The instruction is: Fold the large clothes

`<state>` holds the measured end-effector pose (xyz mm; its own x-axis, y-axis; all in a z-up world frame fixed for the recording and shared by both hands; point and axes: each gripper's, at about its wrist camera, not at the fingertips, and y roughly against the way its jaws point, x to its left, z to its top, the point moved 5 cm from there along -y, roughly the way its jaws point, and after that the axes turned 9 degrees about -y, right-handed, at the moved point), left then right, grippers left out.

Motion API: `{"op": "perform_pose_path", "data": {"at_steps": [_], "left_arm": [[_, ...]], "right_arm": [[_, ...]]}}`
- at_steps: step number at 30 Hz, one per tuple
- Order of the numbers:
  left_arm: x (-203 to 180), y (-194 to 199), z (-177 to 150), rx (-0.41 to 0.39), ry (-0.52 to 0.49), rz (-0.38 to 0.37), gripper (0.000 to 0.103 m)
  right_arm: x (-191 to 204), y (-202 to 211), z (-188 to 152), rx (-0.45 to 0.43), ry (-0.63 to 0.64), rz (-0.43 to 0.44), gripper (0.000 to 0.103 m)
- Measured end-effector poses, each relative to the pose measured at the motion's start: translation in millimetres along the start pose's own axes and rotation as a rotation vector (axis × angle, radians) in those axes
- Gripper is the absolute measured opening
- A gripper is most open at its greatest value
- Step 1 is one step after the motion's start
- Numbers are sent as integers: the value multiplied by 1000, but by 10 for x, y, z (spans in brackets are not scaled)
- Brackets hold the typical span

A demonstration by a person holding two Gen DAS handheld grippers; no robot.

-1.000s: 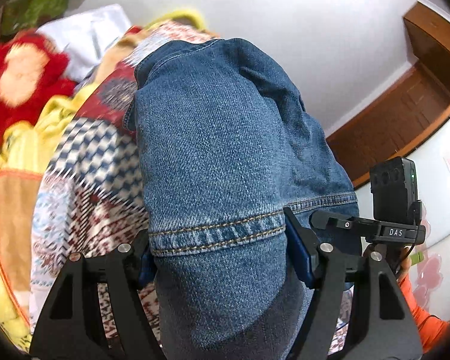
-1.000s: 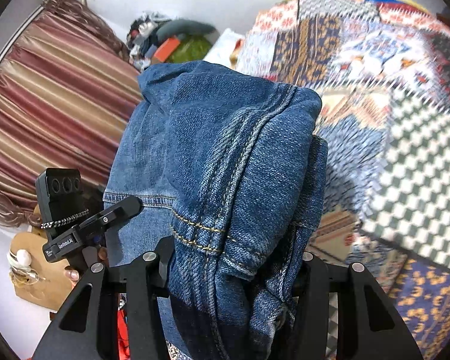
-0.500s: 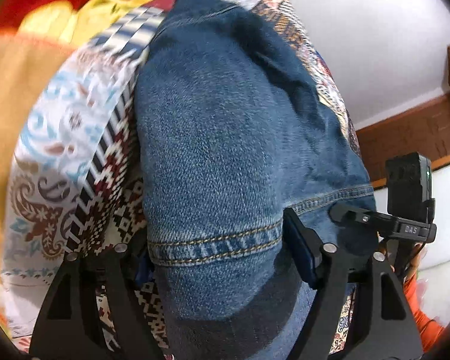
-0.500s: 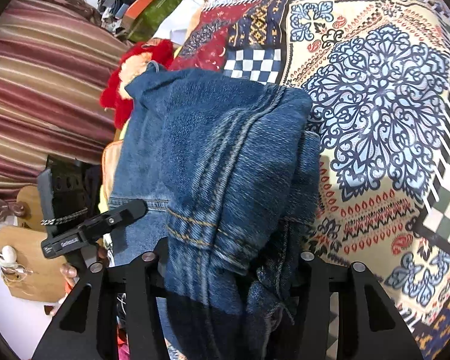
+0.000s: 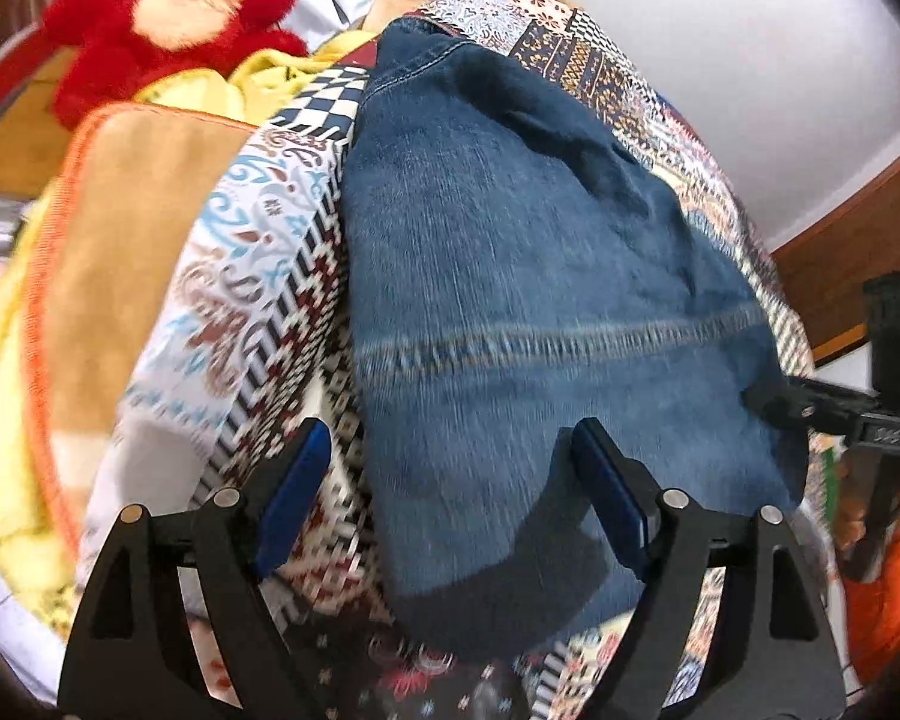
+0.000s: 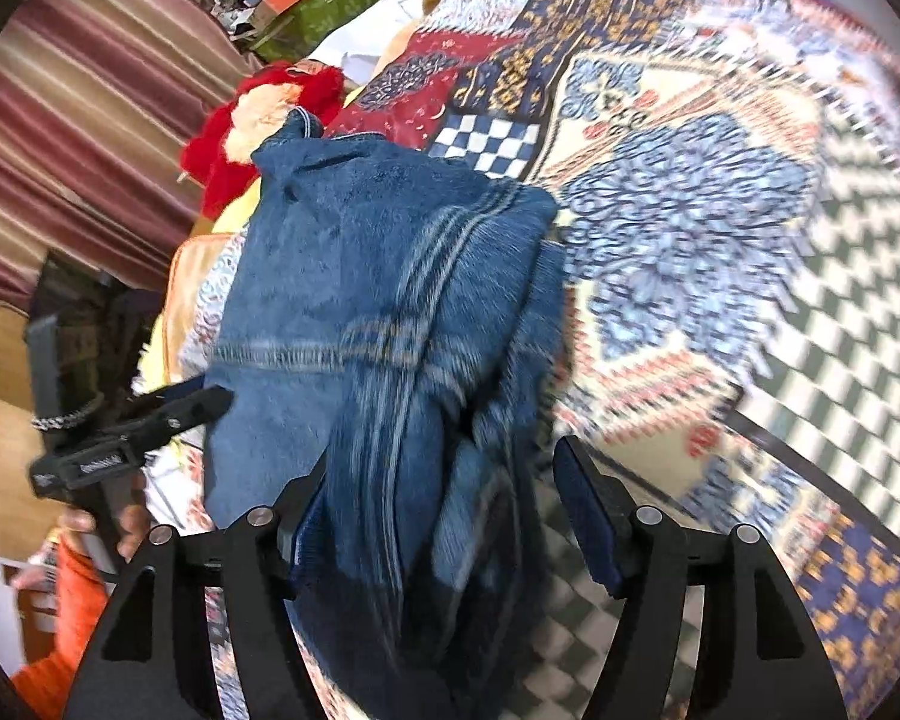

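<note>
Here, line by line.

Jeans: the folded jeans [image 5: 510, 300] lie on the patterned bedspread [image 5: 252, 276] of a bed, a stitched hem running across the top layer.

Left edge: in the left wrist view the denim's left edge runs straight up the spread, with bare patterned cloth beside it and a tan cushion [image 5: 126, 252] with orange piping further out.

Far edge: a corner of denim reaches toward a red plush toy [image 5: 162, 18] and yellow cloth [image 5: 210, 90] at the head of the bed.

Right edge: in the right wrist view the jeans [image 6: 378, 312] end in a thick, bunched fold; beyond it the bedspread [image 6: 720, 210] lies open and flat, wide room to that side.

Beyond the bed: a white wall and brown wood trim on one side, a striped curtain [image 6: 78, 120] on the other.

Left gripper [image 5: 450, 468]: tilted steeply down over the near end of the jeans. Its fingers [image 5: 297, 480] are spreading; the left pad stands off the denim over the spread, the right pad sits at the cloth's shadowed edge, no squeeze seen.

Right gripper [image 6: 438, 492]: also pitched down. Its fingers [image 6: 588, 516] are spreading; the bunched fold sits between them against the left pad, while the right pad is clear of the denim.

Hands: a hand and orange sleeve [image 6: 66, 600] hold the other gripper at the frame's edge in each view.
</note>
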<state>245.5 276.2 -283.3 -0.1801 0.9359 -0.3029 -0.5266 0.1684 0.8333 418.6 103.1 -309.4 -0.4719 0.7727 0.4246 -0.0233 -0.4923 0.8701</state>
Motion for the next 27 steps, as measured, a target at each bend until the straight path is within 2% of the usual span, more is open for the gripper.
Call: {"op": "perform_pose_path", "data": {"at_steps": [3, 6, 9, 12, 17, 23, 27], "left_arm": [[-158, 222, -122, -17, -64, 68, 82], [-291, 362, -35, -64, -97, 99, 82], [-445, 663, 42, -156, -126, 118, 82], [-666, 1042, 84, -268, -152, 123, 82], [-1121, 1784, 60, -476, -210, 129, 82], [-1602, 2575, -158, -730, -291, 185, 82], [-1748, 2871, -315, -828, -297, 214, 82]], "right_arm": [[-1, 212, -148, -22, 20, -21, 66], [84, 467, -294, -69, 64, -47, 66], [218, 798, -449, -151, 99, -34, 66], [397, 1086, -588, -225, 106, 18, 66], [801, 1671, -807, -400, 145, 95, 66], [1249, 2497, -1180, -665, 251, 114, 66], [1470, 2970, -1489, -837, 303, 106, 66]]}}
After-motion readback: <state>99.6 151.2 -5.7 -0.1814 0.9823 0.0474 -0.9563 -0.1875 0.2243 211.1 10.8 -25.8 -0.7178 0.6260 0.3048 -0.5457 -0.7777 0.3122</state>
